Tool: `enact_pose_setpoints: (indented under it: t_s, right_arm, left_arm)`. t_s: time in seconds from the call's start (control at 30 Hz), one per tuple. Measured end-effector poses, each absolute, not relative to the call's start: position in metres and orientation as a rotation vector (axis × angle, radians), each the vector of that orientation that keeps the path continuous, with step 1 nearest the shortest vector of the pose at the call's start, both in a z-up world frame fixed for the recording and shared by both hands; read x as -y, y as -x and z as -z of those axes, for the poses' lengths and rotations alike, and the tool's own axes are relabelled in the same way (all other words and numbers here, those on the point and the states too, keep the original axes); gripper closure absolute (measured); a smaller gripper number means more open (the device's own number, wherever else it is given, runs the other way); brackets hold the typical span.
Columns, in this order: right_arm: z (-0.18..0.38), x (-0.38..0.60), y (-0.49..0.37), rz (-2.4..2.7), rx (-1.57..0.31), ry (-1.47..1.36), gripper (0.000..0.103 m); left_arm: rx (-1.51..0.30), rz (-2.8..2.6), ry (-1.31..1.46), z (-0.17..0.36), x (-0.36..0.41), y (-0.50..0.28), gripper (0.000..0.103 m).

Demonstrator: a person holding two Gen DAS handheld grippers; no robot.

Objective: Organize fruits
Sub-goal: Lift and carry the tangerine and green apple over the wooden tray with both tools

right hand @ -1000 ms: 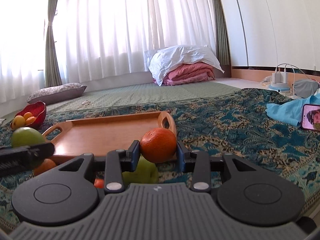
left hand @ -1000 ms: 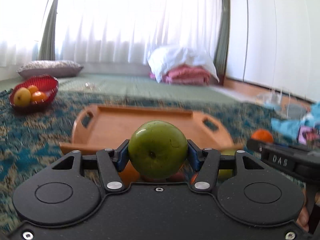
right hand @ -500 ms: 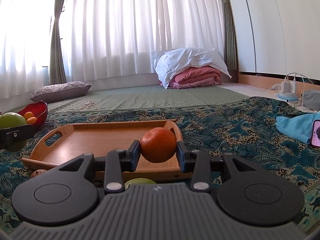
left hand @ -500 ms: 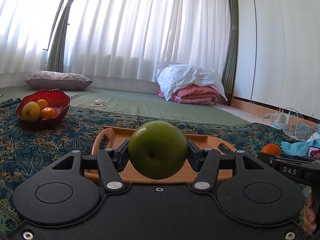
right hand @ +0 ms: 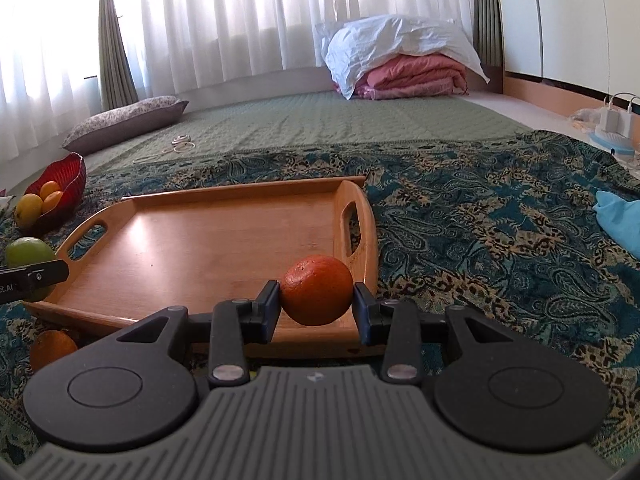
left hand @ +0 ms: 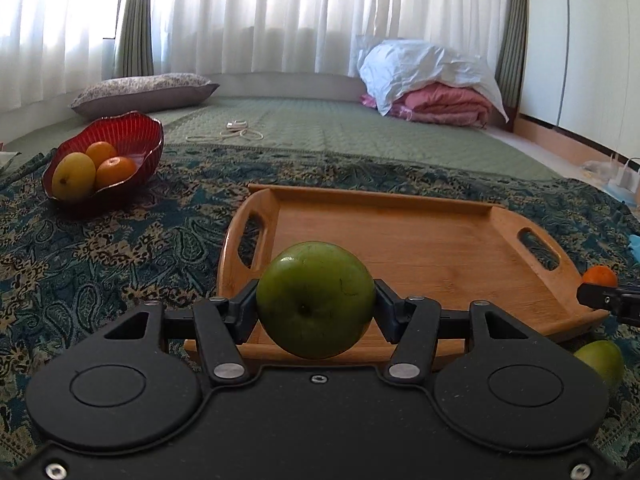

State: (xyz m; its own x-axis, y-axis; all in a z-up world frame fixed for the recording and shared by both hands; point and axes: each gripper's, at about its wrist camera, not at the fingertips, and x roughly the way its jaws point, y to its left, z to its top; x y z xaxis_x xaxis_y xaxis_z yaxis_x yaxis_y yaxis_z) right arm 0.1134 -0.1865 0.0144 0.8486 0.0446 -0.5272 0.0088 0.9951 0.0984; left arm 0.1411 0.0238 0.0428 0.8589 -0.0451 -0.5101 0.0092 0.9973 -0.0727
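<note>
We find a room closed by white curtains (left hand: 280, 12), with a green quilted mat (left hand: 340, 132) on the floor and a teal paisley cloth (right hand: 480, 220) spread across the foreground. A wooden tray (left hand: 520, 236) lies on that cloth, its floor bare. Folded pink bedding (right hand: 412, 76) under a white pillow sits at the far wall, and a patterned cushion (left hand: 144, 90) lies far left.

A red bowl (left hand: 132, 136) holding a yellow fruit and two oranges stands on the cloth, well left of the tray.

The left gripper (left hand: 316, 312) is clamped on a green apple (left hand: 316, 300) over the tray's near left edge. The right gripper (right hand: 316, 300) is clamped on an orange (right hand: 318, 290) over the tray's near right corner.

Only the left view shows a second green fruit (left hand: 600, 360) on the cloth beside the tray's near right corner. Only the right view shows a loose orange fruit (right hand: 52, 348) before the tray's left end, a blue cloth (right hand: 620, 220) and white chargers (right hand: 614, 120) at right.
</note>
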Motion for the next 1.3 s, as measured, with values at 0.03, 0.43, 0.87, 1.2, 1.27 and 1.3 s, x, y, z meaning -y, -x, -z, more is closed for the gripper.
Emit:
enact_pose_setpoints:
  t_s: [0.03,0.43,0.87,1.2,1.27,1.3]
  right_arm:
    - [-0.015,0.187,-0.119,-0.026,-0.573,-0.093,0.06]
    - [-0.021,0.193,-0.182,-0.107,-0.751,-0.141,0.059]
    - [-0.027,0.182,-0.252,-0.122,-0.864,-0.12,0.059]
    - [-0.014,0.181,-0.253,-0.093,-0.86,-0.151,0.059]
    - [-0.013,0.181,-0.253,-0.095,-0.857,-0.156,0.059]
    - [-0.012,0.181,-0.252,-0.099,-0.858,-0.16,0.059]
  left_arm:
    - [-0.555,0.027,0.073,-0.041,-0.025,-0.148,0.048]
    - [-0.675,0.012,0.073,-0.046,-0.025,-0.212,0.048]
    - [-0.79,0.013,0.087,-0.048,-0.022,-0.263,0.048]
    - [-0.793,0.007,0.076,-0.045,-0.023,-0.263,0.048]
    - [-0.791,0.006,0.075,-0.044,-0.023,-0.263,0.048]
    - [-0.791,0.006,0.071,-0.043,-0.023,-0.263,0.048]
